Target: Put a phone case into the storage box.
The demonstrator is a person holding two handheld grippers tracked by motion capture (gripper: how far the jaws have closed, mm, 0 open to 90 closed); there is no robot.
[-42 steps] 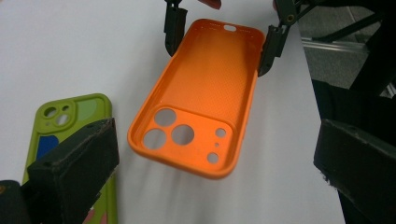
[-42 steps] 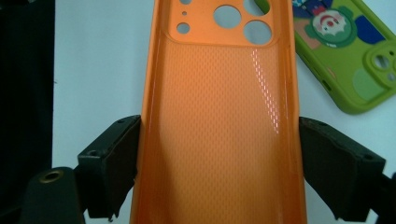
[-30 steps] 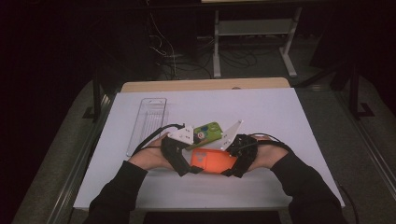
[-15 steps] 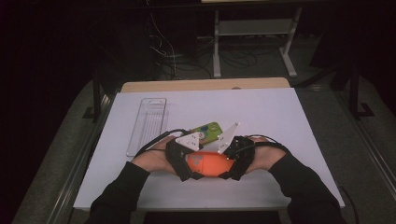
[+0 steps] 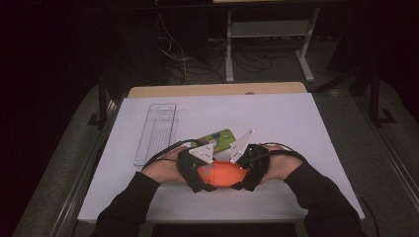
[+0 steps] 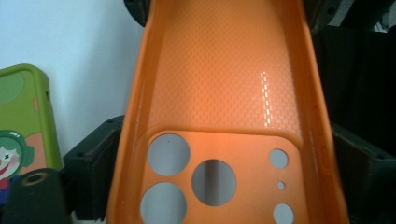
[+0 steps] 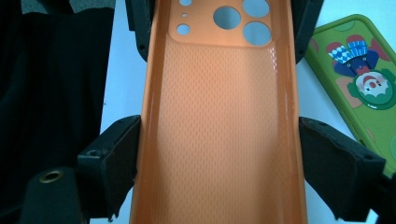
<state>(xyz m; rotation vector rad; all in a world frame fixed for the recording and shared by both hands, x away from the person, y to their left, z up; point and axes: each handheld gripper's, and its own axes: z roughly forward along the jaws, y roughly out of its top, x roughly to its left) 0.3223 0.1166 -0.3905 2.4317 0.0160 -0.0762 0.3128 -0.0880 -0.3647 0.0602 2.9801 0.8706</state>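
High view: bare clear tray (image 5: 157, 132)

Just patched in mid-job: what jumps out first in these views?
An orange phone case near the table's front edge, held from both ends by the left gripper and right gripper, the jaws pressing its long sides. Just behind it lies a green cartoon phone case; a clear tray sits farther left.

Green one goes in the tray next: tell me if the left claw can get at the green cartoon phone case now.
Probably not: the left claw is occupied around the orange silicone phone case, though the green cartoon phone case lies unobstructed beside it.
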